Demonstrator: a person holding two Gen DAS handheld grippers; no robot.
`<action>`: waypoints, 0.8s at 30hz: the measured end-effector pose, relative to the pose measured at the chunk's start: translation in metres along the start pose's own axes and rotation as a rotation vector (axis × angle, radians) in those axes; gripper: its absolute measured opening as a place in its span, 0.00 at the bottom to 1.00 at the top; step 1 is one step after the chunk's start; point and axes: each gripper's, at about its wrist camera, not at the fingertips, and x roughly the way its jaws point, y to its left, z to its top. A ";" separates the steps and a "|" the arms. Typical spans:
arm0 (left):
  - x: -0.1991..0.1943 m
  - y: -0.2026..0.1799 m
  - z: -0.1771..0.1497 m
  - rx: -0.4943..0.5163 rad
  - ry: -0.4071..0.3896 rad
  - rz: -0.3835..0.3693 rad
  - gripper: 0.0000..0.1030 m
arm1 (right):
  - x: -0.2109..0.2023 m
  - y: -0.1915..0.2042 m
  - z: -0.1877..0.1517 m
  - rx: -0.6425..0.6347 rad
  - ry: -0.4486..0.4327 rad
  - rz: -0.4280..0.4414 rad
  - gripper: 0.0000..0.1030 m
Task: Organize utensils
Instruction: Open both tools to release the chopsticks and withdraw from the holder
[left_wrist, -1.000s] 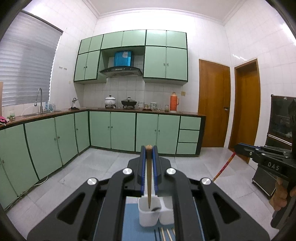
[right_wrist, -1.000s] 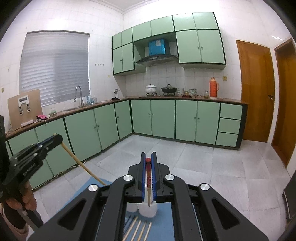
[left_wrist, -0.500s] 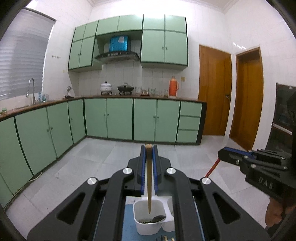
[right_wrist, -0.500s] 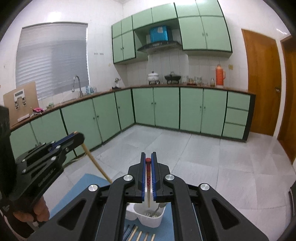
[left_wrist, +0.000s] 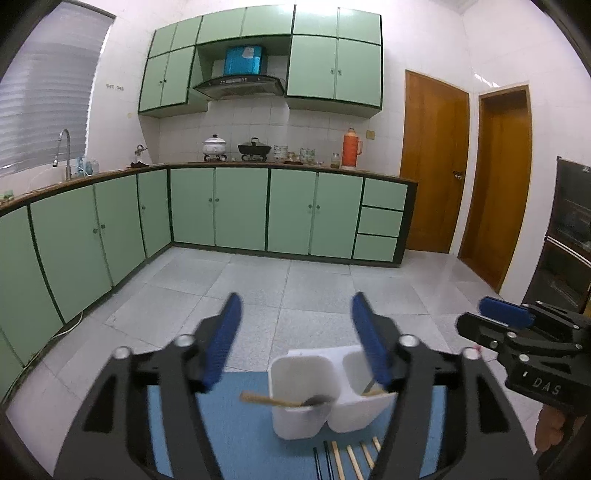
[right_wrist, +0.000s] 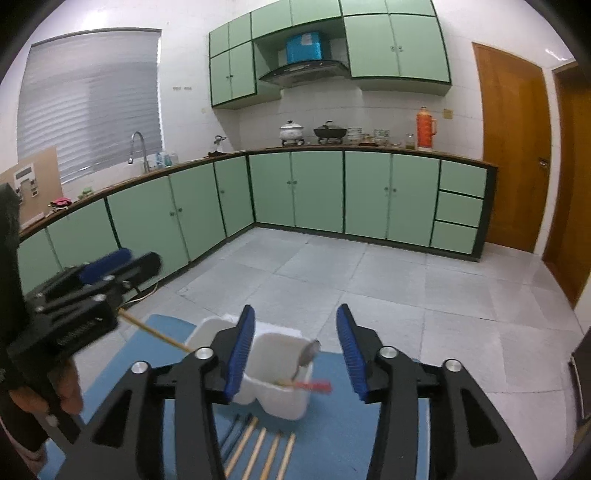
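The blue mat (left_wrist: 243, 439) covers the near work surface, and on it stands the white 2-compartment holder (left_wrist: 314, 413), close in front of both grippers. In the left wrist view its left cup carries a wooden chopstick (left_wrist: 269, 400) that leans out over the rim to the left, beside a dark spoon bowl; in the right wrist view the nearer cup holds a red-handled chopstick (right_wrist: 314, 386) that tips out to the right, next to a metal spoon (right_wrist: 308, 354).

The left gripper (left_wrist: 295, 339) is opening, its blue pads standing wide with nothing pressed between them. The right gripper (right_wrist: 295, 350) is opening too, jaws apart and empty, the red-handled stick lying low between them but untouched.

Both releases look just made, and both sticks sit tilted rather than upright, so the step in hand is a clean let-go. Doing it well likely means letting the jaws part fully before lifting, then drawing each hand straight up and back so no pad catches a leaning stick and levers it out or tips the light holder.

Smallest of all, the loose chopsticks (right_wrist: 258, 454) lie in a row on the mat just in front of the holder, several wooden and a dark pair at the left. They appear to be the next pickups.
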 end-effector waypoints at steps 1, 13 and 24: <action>-0.006 0.001 -0.003 -0.001 -0.002 0.004 0.70 | -0.005 -0.001 -0.004 0.000 -0.008 -0.011 0.62; -0.076 0.004 -0.086 -0.020 0.117 0.034 0.88 | -0.066 -0.003 -0.112 0.104 0.077 -0.085 0.86; -0.106 0.000 -0.161 0.061 0.279 0.056 0.88 | -0.084 0.010 -0.189 0.152 0.199 -0.094 0.86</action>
